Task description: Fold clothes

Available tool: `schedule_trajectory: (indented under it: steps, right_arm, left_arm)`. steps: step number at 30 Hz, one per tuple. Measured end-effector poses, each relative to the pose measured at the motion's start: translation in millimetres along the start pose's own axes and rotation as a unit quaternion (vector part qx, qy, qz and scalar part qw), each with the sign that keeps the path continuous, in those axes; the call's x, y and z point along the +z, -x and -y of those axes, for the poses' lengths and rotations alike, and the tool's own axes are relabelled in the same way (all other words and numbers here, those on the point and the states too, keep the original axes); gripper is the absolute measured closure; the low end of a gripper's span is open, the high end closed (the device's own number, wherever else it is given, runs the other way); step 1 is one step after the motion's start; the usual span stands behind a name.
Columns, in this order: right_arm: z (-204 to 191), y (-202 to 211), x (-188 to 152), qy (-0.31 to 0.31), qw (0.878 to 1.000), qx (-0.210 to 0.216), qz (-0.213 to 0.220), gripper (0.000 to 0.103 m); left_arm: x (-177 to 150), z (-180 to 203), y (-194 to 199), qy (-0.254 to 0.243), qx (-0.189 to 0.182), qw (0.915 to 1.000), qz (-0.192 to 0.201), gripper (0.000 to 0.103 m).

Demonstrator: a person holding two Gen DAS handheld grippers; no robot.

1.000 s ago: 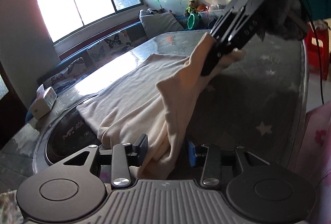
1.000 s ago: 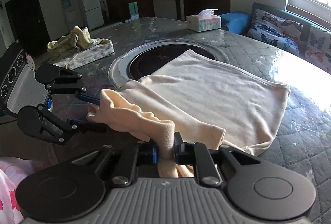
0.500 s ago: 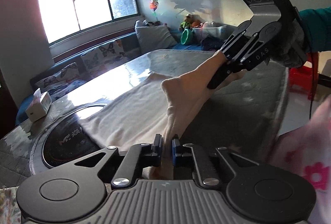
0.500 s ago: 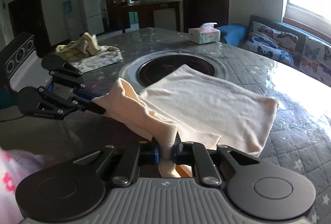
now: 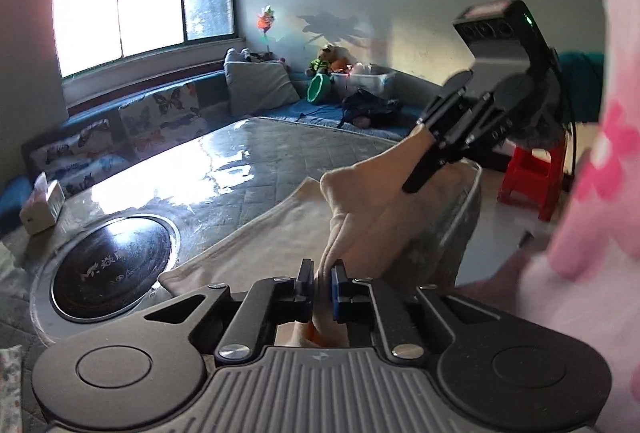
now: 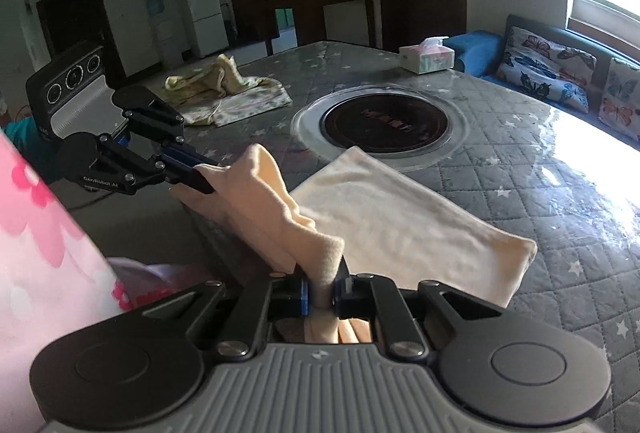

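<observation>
A cream garment (image 6: 392,221) lies partly on the quilted table (image 6: 560,169), its near edge lifted off the table's front edge. My left gripper (image 5: 322,283) is shut on one end of that lifted edge. My right gripper (image 6: 322,291) is shut on the other end. The cream garment (image 5: 264,229) also shows in the left wrist view, stretched between both grippers. The right gripper (image 5: 416,181) appears in the left wrist view, the left gripper (image 6: 204,181) in the right wrist view.
A round black hob (image 6: 386,121) is set in the table middle. A crumpled yellow-green cloth pile (image 6: 224,93) lies at the far side. A tissue box (image 6: 426,55) stands on the far corner. A red stool (image 5: 532,177) stands on the floor beyond the table edge.
Both grippers pulled the garment's edge back toward the table's front edge and lifted it. The left gripper, open a second ago, has shut on the cloth.
</observation>
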State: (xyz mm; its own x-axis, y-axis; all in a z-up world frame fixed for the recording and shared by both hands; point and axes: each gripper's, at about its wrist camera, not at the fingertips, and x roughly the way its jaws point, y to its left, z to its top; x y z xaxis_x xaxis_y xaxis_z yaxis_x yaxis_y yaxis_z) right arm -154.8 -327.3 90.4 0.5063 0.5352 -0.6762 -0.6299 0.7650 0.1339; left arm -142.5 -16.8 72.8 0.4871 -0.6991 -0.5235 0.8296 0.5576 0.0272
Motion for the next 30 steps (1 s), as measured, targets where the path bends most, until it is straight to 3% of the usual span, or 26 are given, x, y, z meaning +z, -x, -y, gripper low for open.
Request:
schedule_trajectory:
  steps: [13,18,22,24,30]
  right_arm:
    - [76.7,-51.3,42.1,-0.024,1.0,-0.003,-0.014,0.093]
    - [107.9,-88.7,49.3,-0.039,0.999,-0.026,-0.018,0.093]
    - [123.7,-120.5,36.7,-0.06,0.997,-0.053,-0.01,0.091]
    - [130.6,-134.3,27.6,-0.073,0.995,-0.068,-0.002,0.077]
    - [139.9,-124.4,5.5,-0.114,0.989,-0.09,0.034,0.057]
  left_arm:
    - [23.7,-88.5,-76.5,0.039,0.004,0.9985,-0.038,0.095]
    - [19.1,-116.9,-119.7,0.071,0.03,0.9956,-0.053,0.095]
    - [8.2,-128.0,-146.3,0.096,0.055,0.992,-0.061,0.094]
    - [3.5,-130.1,-152.5,0.107,0.063,0.9904,-0.06,0.092]
    - [-0.6,-131.5,-152.5,0.117,0.074,0.989,-0.052,0.091]
